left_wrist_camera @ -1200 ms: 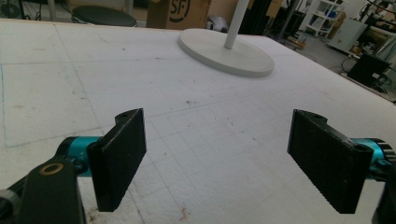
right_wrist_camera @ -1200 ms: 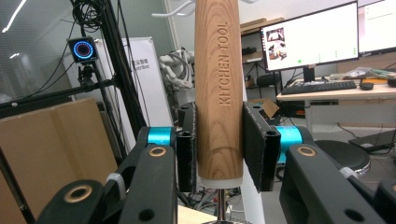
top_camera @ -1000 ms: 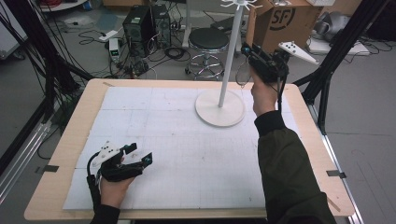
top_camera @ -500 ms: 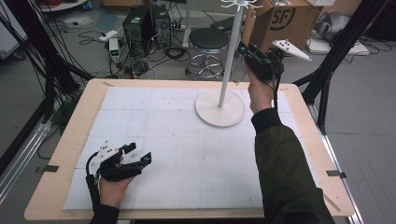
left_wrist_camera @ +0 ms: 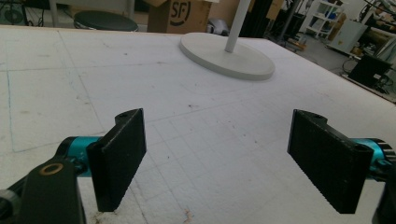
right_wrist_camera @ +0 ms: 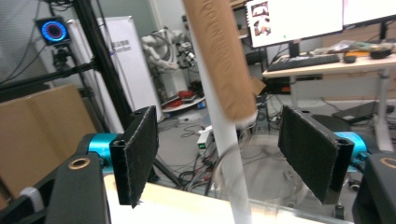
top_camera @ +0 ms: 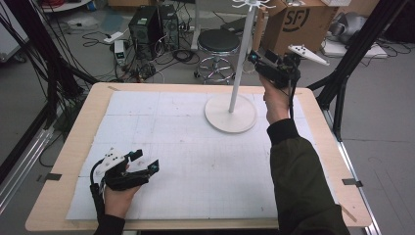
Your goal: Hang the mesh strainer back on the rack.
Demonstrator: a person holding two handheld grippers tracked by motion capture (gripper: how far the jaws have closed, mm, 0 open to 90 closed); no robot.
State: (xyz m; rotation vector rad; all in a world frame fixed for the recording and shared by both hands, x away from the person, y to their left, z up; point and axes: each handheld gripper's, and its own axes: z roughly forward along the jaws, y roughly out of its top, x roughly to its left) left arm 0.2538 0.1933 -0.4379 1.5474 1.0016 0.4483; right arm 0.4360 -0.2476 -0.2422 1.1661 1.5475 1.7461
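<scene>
**Right jaws let go beside the white pole**

The right gripper (top_camera: 255,57), raised beside the tall white round-based stand (top_camera: 230,112), had just been opening; its own view showed the jaws spread, pole and a hanging brown cylinder (right_wrist_camera: 219,56) between them, untouched. The left gripper (top_camera: 147,161) rested spread on the white foam mat (left_wrist_camera: 196,121).
</scene>
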